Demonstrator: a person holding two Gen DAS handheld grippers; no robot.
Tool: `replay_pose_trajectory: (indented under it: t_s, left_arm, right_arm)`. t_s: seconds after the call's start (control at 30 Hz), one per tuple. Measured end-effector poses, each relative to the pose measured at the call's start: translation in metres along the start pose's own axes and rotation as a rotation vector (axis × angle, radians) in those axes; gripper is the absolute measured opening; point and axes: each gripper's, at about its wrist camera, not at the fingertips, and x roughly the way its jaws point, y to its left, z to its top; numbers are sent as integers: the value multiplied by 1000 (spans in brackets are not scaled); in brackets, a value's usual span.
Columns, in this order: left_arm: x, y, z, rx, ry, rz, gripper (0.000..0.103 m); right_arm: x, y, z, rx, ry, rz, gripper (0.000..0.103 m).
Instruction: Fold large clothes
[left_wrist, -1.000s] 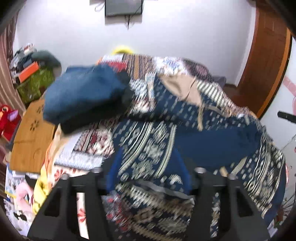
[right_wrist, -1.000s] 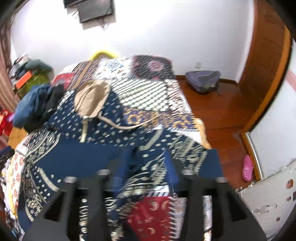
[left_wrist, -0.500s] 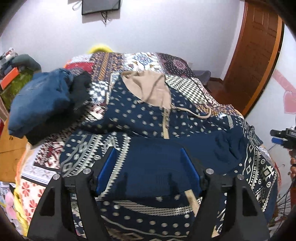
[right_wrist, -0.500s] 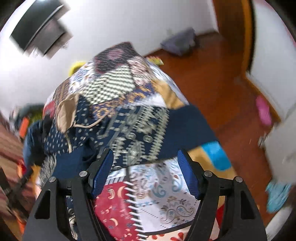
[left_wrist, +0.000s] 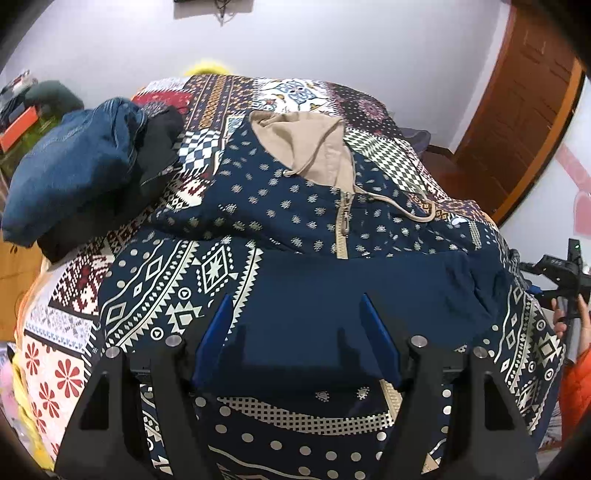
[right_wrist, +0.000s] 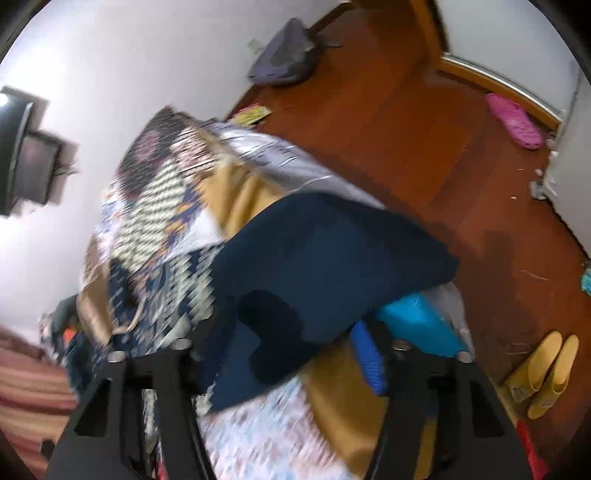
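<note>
A navy patterned hoodie (left_wrist: 295, 206) with a tan hood (left_wrist: 306, 144) and a zip lies face up on the patchwork bedspread (left_wrist: 66, 332), its sleeves folded across its middle. My left gripper (left_wrist: 295, 325) is open and empty just above the plain navy sleeve band (left_wrist: 354, 291). My right gripper (right_wrist: 291, 343) is open at the bed's right edge, with a plain navy sleeve end (right_wrist: 325, 254) lying between and over its fingers; this view is blurred. The right gripper also shows at the right edge of the left wrist view (left_wrist: 561, 277).
A heap of blue denim and black clothes (left_wrist: 85, 166) sits at the bed's left. The bed's right edge drops to a wooden floor (right_wrist: 424, 129) with a grey bag (right_wrist: 284, 55), a pink slipper (right_wrist: 513, 122) and yellow slippers (right_wrist: 543, 373).
My left gripper let go of the patterned cloth, opened and steadied over the hoodie. My right gripper also opened, swung right and tilted toward the floor beside the bed.
</note>
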Motion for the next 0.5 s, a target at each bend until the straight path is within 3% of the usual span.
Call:
replay_pose_trajectory:
  t_s: [0.13,0.2,0.3,0.5]
  left_arm:
    - [-1,5,-4,-22,6,-1,70]
    - [-3,6,-6,-22,5,4,70]
    - [-7,8,-9,-13,-3,14,70]
    - [-21,9,-11,3,-33,17,70]
  right_arm:
    - [0,5,13,-29,-45,-97,19]
    - [-4,10,14,-66,-63,-117,12]
    - [-20,27,8,-163,-113,-137,8]
    - [-81,87,-5,-352,-264,-65,8]
